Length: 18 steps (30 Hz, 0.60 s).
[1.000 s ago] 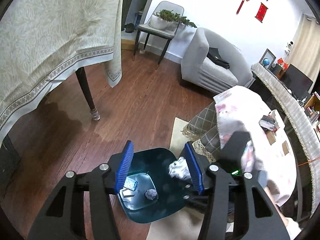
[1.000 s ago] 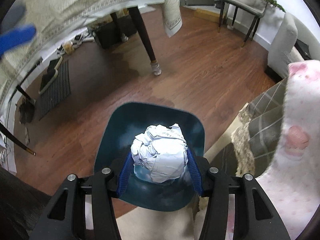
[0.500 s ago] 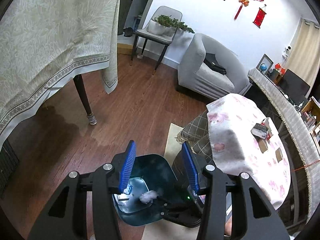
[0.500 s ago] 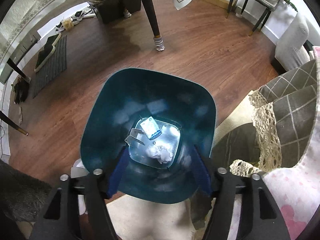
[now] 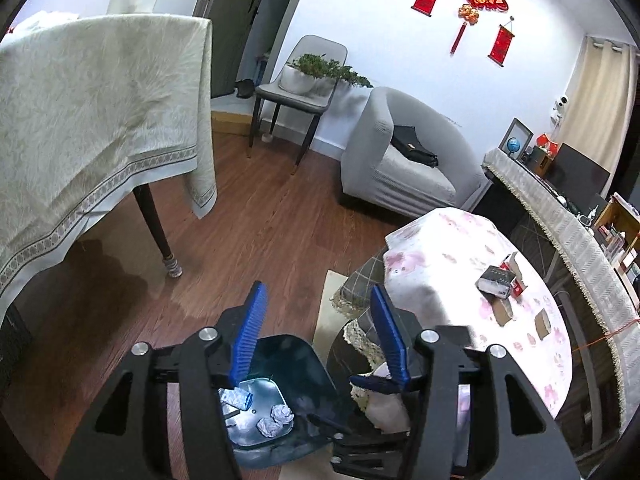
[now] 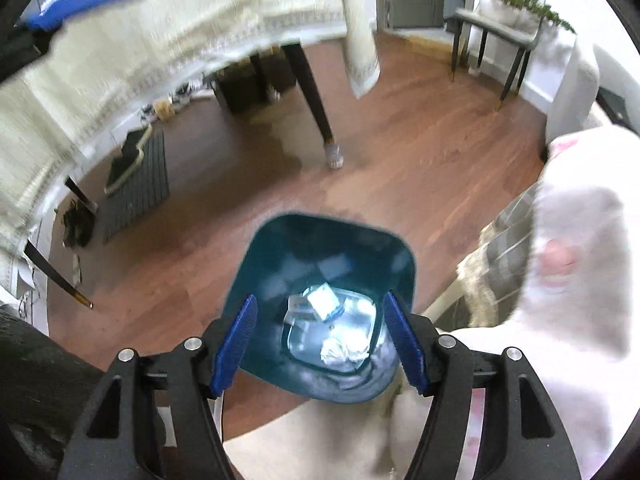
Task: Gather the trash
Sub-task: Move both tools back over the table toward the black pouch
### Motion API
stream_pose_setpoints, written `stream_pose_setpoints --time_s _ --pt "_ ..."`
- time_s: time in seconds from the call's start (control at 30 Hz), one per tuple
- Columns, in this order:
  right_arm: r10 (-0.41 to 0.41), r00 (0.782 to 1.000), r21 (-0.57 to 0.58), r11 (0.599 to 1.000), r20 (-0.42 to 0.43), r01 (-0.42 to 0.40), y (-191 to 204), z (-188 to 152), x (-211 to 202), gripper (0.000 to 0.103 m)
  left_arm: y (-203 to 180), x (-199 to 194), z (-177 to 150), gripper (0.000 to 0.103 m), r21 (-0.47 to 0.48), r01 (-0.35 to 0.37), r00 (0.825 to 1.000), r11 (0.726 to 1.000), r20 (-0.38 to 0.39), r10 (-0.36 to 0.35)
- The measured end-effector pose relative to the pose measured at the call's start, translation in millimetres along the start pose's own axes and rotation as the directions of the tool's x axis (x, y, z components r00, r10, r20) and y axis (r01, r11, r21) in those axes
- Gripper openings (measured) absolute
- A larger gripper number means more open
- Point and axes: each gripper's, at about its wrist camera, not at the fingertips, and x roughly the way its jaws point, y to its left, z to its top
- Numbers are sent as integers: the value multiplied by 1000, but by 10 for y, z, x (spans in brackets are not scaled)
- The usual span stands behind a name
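Note:
A dark teal trash bin point(image 6: 276, 248) stands on the wood floor beside the low table. It also shows in the left wrist view point(image 5: 304, 360). Crumpled white paper balls point(image 6: 340, 350) and a small blue-white packet point(image 6: 324, 300) lie at its bottom; they show in the left wrist view too, the balls point(image 5: 276, 420) and the packet point(image 5: 236, 398). My right gripper point(image 6: 320, 344) is open and empty above the bin. My left gripper point(image 5: 320, 336) is open and empty, higher up. The right gripper's blue fingertips point(image 5: 372, 384) show below it.
A low table with a pink floral cloth point(image 5: 460, 264) holds small boxes point(image 5: 500, 280). A large table with a cream cloth point(image 5: 100, 120) and dark leg point(image 5: 156, 232) stands left. A grey armchair point(image 5: 400, 160) and a chair with a plant point(image 5: 308, 84) are behind. A rug point(image 6: 320, 440) lies under the bin's near side.
My right gripper opened and dropped the crumpled paper ball into the bin, then lifted. My left gripper rose and pulled back from the bin.

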Motion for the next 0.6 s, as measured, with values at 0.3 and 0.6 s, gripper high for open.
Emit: stream_pose_setpoints --time_s 0.3,0.6 --pt "-55 986 31 998 156 51 -309 58 -742 67 -330 36 54 66 22 43 998 999 38 -44" --pt "-147 965 100 987 215 128 -779 -197 -1235 67 -805 152 55 79 117 126 990 985 45 -132"
